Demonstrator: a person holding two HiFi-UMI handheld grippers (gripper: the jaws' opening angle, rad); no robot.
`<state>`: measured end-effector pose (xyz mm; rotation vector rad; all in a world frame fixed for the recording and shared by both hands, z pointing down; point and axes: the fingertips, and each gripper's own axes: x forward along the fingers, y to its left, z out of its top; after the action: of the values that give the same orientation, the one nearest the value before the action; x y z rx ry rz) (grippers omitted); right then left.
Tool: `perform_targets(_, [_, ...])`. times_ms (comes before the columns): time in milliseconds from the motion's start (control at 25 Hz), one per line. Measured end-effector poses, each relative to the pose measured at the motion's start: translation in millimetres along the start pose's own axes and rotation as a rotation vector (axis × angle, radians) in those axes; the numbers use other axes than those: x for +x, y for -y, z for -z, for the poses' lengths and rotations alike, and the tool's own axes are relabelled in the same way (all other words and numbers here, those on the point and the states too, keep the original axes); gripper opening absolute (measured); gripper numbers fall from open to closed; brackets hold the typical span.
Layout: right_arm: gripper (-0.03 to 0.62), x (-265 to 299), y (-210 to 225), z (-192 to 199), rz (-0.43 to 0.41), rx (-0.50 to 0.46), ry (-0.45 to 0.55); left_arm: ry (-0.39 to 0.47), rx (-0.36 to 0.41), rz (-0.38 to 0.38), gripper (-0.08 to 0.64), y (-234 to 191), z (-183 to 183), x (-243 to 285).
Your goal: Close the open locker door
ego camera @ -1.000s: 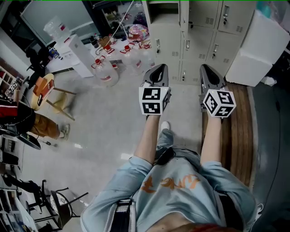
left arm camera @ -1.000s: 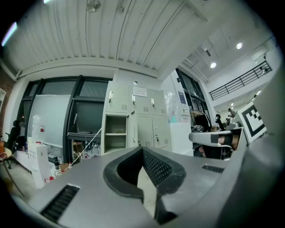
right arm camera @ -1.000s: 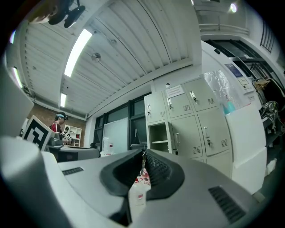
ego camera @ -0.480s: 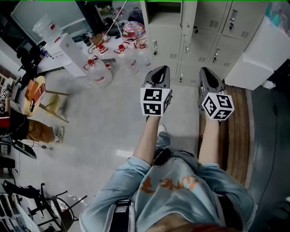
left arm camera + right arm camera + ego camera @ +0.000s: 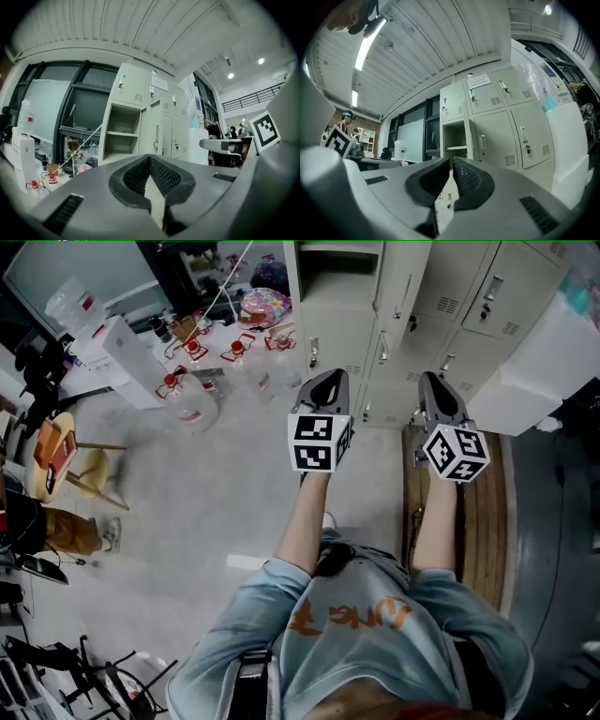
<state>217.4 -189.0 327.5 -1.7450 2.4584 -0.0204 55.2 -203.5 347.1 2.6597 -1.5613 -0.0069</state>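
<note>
The left hand-held gripper (image 5: 325, 382) and right hand-held gripper (image 5: 435, 382) hold their ribbed black pads together, empty, before the smooth pale metal locker door (image 5: 403, 282), which stands ajar.

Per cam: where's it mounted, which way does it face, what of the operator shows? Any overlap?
Head view: on the person's head, facing steeply down at floor and lockers; shows torso, forearms, left gripper, right gripper.
Left gripper view: on the left gripper, along its shut jaws, tilted up at the open locker and ceiling.
Right gripper view: on the right gripper, along its shut jaws, toward the same lockers.
Shared: all three show the open locker.
</note>
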Motion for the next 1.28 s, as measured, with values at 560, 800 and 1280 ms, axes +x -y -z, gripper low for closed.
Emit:
perform_targets(560, [0.04, 113.9, 23.9, -18.8, -0.033, -0.057, 0.033, 0.008, -0.053, 0.049, 0.018, -61.5, 2.9, 91.8])
perform_targets(800, [0.071, 145.4, 41.0, -25.0, -0.044, -0.122, 0.001, 0.015, -0.073, 0.063, 0.018, -81.4, 3.4, 108.5])
perform_targets(1280, [0.13, 177.4, 66.3, -27.4, -0.084, -0.103, 0.016, 0.012, -0.113, 0.068, 0.018, -104.6, 13.0, 122.2])
